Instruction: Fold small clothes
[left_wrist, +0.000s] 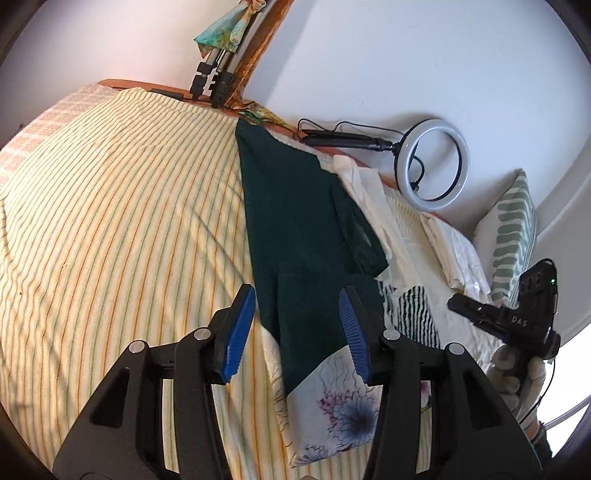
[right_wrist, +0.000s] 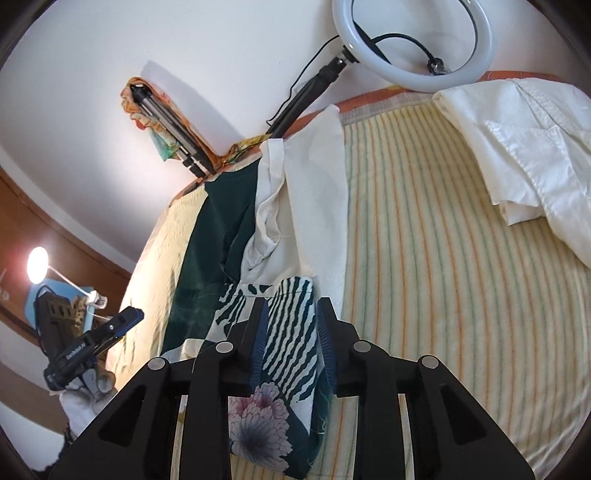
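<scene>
The letters "DAS" can be read in white on the black right gripper (left_wrist: 476, 314), seen from the left wrist. White letters are also printed on the left gripper (right_wrist: 129, 321) in the right wrist view, but they are too blurred to be read.

The left gripper's blue ribbed pads (left_wrist: 240, 332) are held wide apart above a dark green cloth (left_wrist: 295, 229), and nothing is held between them. The right gripper's jaws are opened to a middling gap over a wavy green-and-white striped cloth (right_wrist: 291, 350); nothing is pinched.

The green cloth is laid flat and long on a soft striped bedsheet (left_wrist: 110, 221). A flowered cloth (left_wrist: 340, 410) is seen at its near end. Crumpled white clothes (right_wrist: 535, 147) are piled nearby. A round white ring light (left_wrist: 432, 164) is leaned against the wall.
</scene>
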